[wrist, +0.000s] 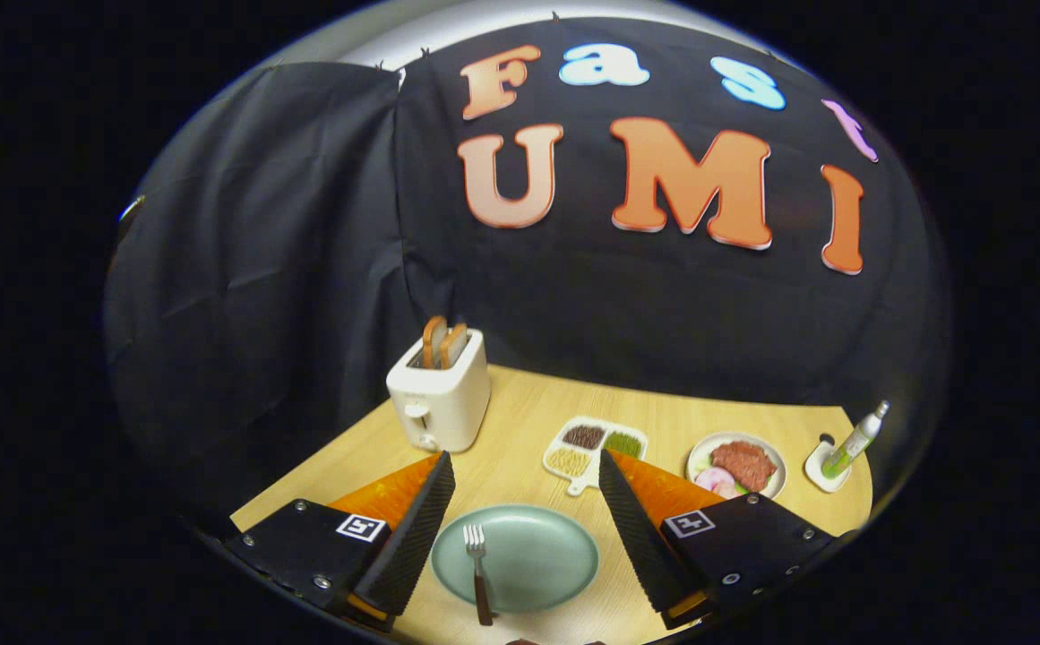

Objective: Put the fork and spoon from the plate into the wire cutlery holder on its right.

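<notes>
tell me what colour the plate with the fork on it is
Pale green; the plate shows best in the gripper view, between the open gripper's fingers.

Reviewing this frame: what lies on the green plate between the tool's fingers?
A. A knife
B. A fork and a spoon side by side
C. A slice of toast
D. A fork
D. A fork lies on the green plate, tines pointing away, its handle reaching past the near rim; the tool is open, with its fingers to either side of the plate.
</notes>
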Tool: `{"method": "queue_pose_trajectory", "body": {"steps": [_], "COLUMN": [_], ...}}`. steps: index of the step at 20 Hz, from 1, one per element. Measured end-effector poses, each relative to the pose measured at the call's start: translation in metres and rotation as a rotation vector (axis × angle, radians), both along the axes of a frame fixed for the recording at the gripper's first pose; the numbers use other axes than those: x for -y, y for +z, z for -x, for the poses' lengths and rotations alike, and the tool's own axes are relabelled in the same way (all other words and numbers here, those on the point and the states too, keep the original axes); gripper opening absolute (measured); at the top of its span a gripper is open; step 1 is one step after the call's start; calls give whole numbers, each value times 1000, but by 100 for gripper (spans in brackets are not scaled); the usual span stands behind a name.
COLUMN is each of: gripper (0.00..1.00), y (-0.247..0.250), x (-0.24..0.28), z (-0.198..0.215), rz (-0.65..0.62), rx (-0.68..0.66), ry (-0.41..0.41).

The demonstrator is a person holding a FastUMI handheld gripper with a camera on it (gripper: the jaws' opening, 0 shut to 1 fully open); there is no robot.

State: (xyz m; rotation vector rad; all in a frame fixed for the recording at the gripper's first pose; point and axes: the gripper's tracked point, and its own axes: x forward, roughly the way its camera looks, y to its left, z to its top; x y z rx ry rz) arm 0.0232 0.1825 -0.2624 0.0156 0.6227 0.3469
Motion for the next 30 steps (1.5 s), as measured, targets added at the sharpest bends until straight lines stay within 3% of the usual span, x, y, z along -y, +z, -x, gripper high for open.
{"method": "queue_pose_trajectory", "body": {"steps": [11,17,23,26,29,30], "gripper": [97,86,64,39,27,17], "y": [-107,-161,-205,-211,-214,-217], "x": [-31,-33,-46,-50,-48,-49], "z": [34,54,66,71,80,83], "rz": [184,265,357,374,422,409], "rx": [-366,-600,-767,-826,-845,-874], "ry": [197,254,299,283,278,253]}}
